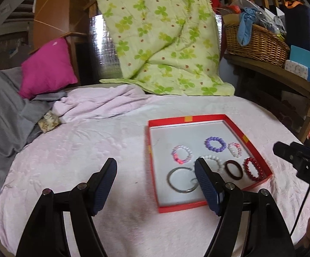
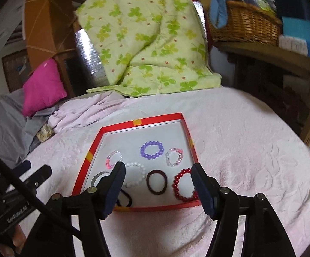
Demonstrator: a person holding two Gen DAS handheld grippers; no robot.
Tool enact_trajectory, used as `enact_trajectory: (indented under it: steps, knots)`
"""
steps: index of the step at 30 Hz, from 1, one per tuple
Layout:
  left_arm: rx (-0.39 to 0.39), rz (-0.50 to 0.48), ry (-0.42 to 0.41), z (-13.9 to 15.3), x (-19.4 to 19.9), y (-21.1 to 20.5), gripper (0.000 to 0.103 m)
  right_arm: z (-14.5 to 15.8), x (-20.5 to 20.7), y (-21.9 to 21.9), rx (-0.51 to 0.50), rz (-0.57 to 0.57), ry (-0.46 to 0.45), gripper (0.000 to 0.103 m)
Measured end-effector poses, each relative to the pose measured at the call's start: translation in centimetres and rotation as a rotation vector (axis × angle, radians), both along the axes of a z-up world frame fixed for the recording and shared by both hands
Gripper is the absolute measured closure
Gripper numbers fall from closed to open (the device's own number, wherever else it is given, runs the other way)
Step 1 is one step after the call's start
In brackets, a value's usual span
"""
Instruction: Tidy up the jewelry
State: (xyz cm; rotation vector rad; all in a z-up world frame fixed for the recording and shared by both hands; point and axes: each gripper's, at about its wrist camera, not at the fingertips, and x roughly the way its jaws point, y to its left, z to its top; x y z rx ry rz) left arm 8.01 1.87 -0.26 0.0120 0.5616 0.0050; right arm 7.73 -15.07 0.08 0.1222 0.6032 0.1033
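A shallow red tray (image 2: 188,128) with a white floor lies on a bed covered by a pale pink textured blanket (image 2: 240,150). Inside the tray, back row: a pink-and-clear bead bracelet (image 2: 113,159) at left, a purple bead bracelet (image 2: 152,149) in the middle, a small pink-white bead bracelet (image 2: 174,157) at right. Front row: a silver bangle (image 1: 181,180) at left, a white bead bracelet (image 2: 136,174), a dark brown hair tie (image 2: 157,181), and a dark red bead bracelet (image 2: 183,185) nearest the right wall. A black hair tie (image 2: 125,200) sits at the front edge, partly hidden behind a finger in the right wrist view. All pieces lie flat, mostly apart from one another; the silver bangle and white bracelet appear to overlap or touch, hard to confirm. The left gripper (image 1: 156,172) hovers with its jaws spread wide and nothing between them, one finger over bare blanket, the other in front of the tray's left half. The right gripper (image 2: 158,176) is likewise spread wide and empty, framing the brown hair tie and red bracelet from the near side. Behind the bed: a green clover-print quilt (image 1: 161,36) draped upright, a magenta pillow (image 1: 47,66), grey bedding (image 1: 2,111), and a wicker basket (image 1: 255,40) on a wooden shelf (image 1: 283,75) to the right.
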Motion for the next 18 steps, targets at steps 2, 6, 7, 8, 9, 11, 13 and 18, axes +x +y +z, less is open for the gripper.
enact_trajectory:
  steps: [2,6,7,8,9,11,13,18]
  knots:
    - [-0.004,0.024,0.001,0.0,-0.5,0.6,0.027,0.0,-0.6,0.6,0.002,0.023,0.014,0.033]
    - [-0.009,0.066,-0.008,0.3,-1.4,1.8,0.027,0.0,-2.2,2.2,-0.029,0.043,0.024,0.032]
    - [-0.009,0.073,-0.013,0.4,-1.7,2.1,0.027,0.1,-2.6,2.5,-0.045,0.043,0.019,0.032]
    - [-0.009,0.076,-0.017,0.5,-2.0,2.2,0.027,0.3,-3.3,2.9,-0.064,0.038,0.008,0.031]
    - [-0.008,0.077,-0.022,0.6,-2.4,2.5,0.027,0.4,-3.8,3.0,-0.073,0.032,0.001,0.03]
    - [-0.009,0.078,-0.028,0.6,-2.9,2.7,0.027,0.6,-5.1,3.1,-0.085,0.015,-0.015,0.027]
    - [-0.007,0.082,-0.03,0.7,-3.4,2.8,0.021,0.8,-6.4,3.0,-0.1,-0.006,-0.029,0.022]
    - [0.013,0.11,-0.055,0.9,-5.5,2.7,0.015,1.2,-8.6,2.0,-0.091,-0.049,-0.054,0.019]
